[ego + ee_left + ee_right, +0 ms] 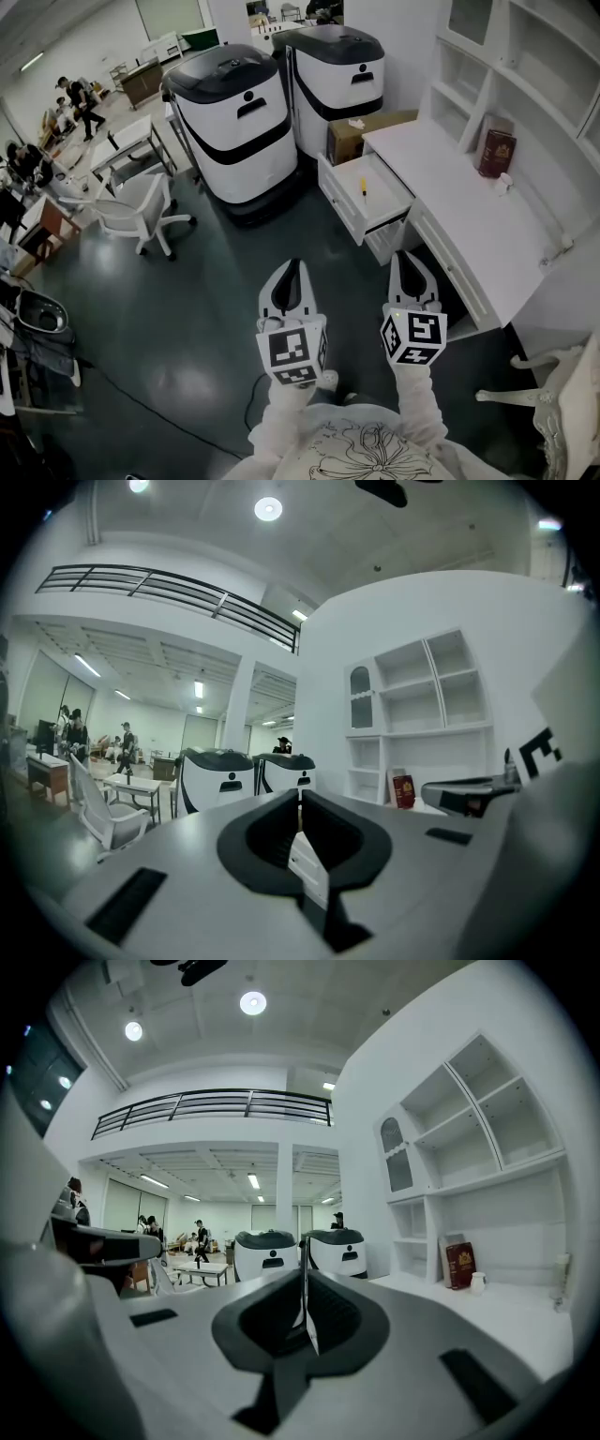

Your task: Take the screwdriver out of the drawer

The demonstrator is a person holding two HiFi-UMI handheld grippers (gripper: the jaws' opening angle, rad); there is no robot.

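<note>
Currently left gripper [292,269] and right gripper [410,260] hang clenched, empty; the yellow-handled screwdriver [364,186] lies in the open drawer [338,198] farther off.

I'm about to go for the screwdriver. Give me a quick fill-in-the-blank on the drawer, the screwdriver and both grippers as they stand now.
1. The drawer of the white desk stands ____.
2. The yellow-handled screwdriver lies ____ the drawer.
3. The left gripper and the right gripper both have their jaws ____, with nothing between them.
4. The book standing on the desk is ____ in colour.

Missing words: open; inside; shut; red
</note>
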